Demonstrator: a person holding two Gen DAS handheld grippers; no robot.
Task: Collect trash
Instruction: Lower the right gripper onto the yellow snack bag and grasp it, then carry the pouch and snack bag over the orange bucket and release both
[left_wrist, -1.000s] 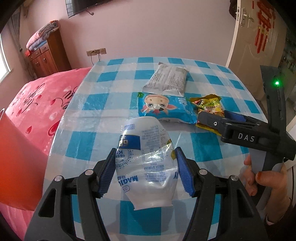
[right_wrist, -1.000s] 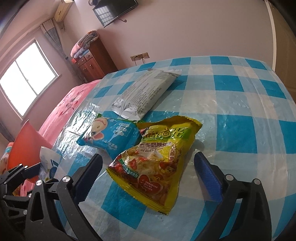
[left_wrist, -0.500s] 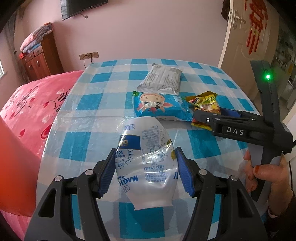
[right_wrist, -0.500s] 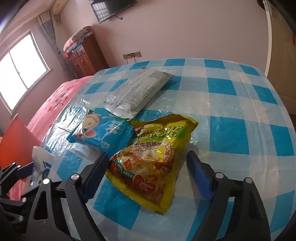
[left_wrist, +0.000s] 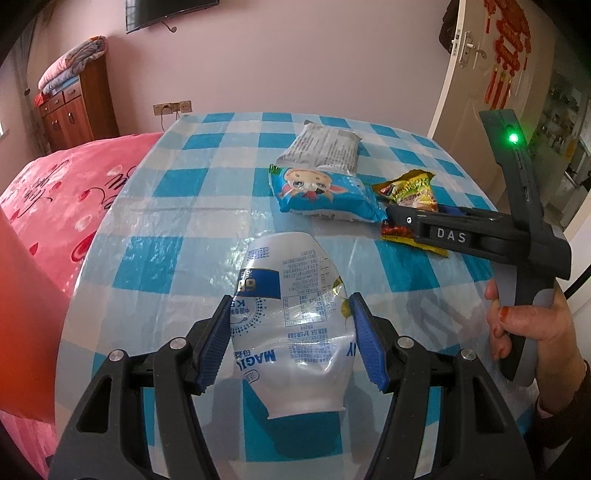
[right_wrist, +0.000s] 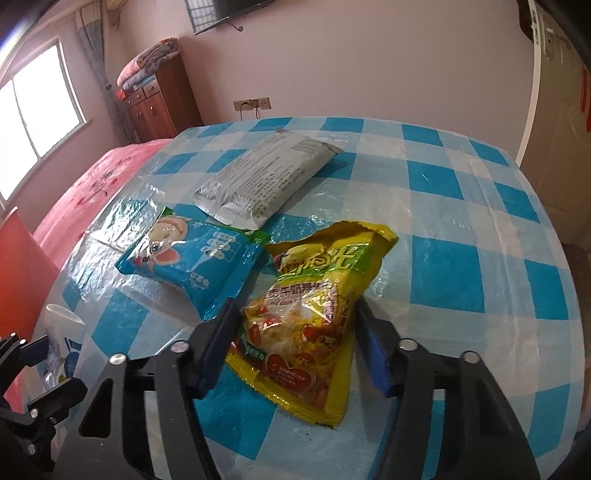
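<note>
My left gripper (left_wrist: 291, 314) is shut on a crushed white plastic bottle (left_wrist: 291, 273), held over the near part of the blue-checked table (left_wrist: 177, 229). To its right, a hand (left_wrist: 524, 328) holds my right gripper (left_wrist: 391, 218) low on the table. In the right wrist view the right gripper (right_wrist: 293, 328) is closing, and its jaws pinch a yellow snack bag (right_wrist: 317, 291) that lies on the cloth and has bunched up between the pads. The bottle (right_wrist: 59, 332) shows at the lower left of that view.
A blue cartoon snack bag (right_wrist: 192, 258) lies just left of the yellow one, with a silver packet (right_wrist: 266, 181) behind it. A red container (left_wrist: 22, 277) and a pink bed (left_wrist: 66, 184) sit left of the table. A door (left_wrist: 465, 74) stands at the far right.
The right gripper's jaws have come in from wide apart onto the sides of the yellow snack bag, which has narrowed. The left gripper has shifted slightly, still holding the bottle.
</note>
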